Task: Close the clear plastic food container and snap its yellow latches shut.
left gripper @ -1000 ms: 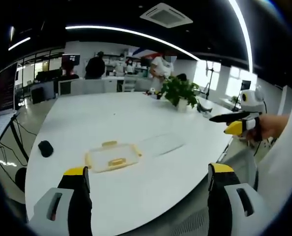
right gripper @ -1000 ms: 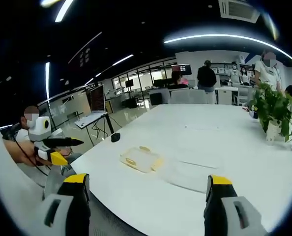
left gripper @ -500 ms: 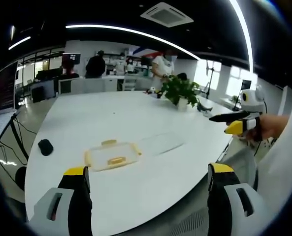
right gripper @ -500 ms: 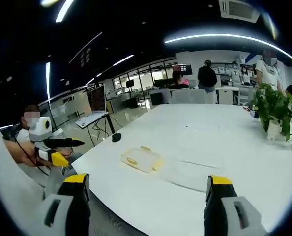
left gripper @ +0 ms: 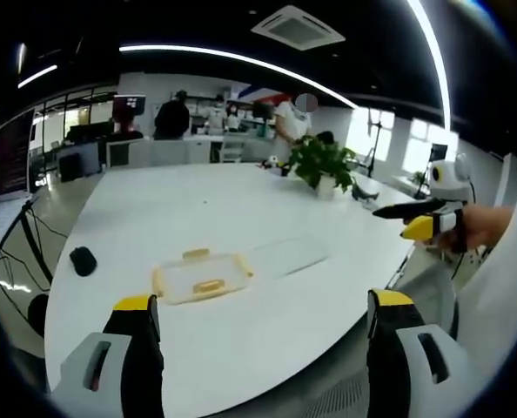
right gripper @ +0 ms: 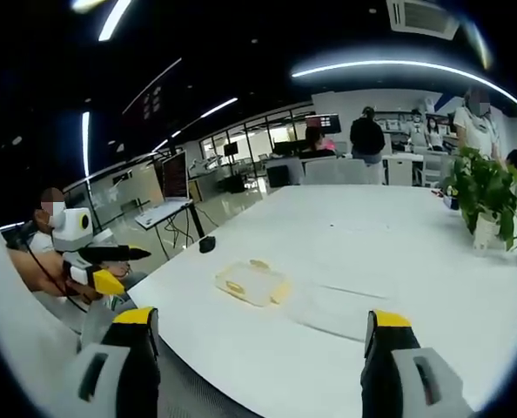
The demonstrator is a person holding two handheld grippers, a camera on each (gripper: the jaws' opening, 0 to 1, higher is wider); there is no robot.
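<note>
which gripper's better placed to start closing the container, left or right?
Marginally left, I'd judge. In the left gripper view the clear lid lies right of the yellow-latched container, which sits nearer the left gripper. The right gripper faces the lid side. Both hang open, off the table edge, touching nothing.

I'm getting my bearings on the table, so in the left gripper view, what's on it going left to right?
Black mouse → yellow-latched container lid → clear container base → potted plant.
</note>
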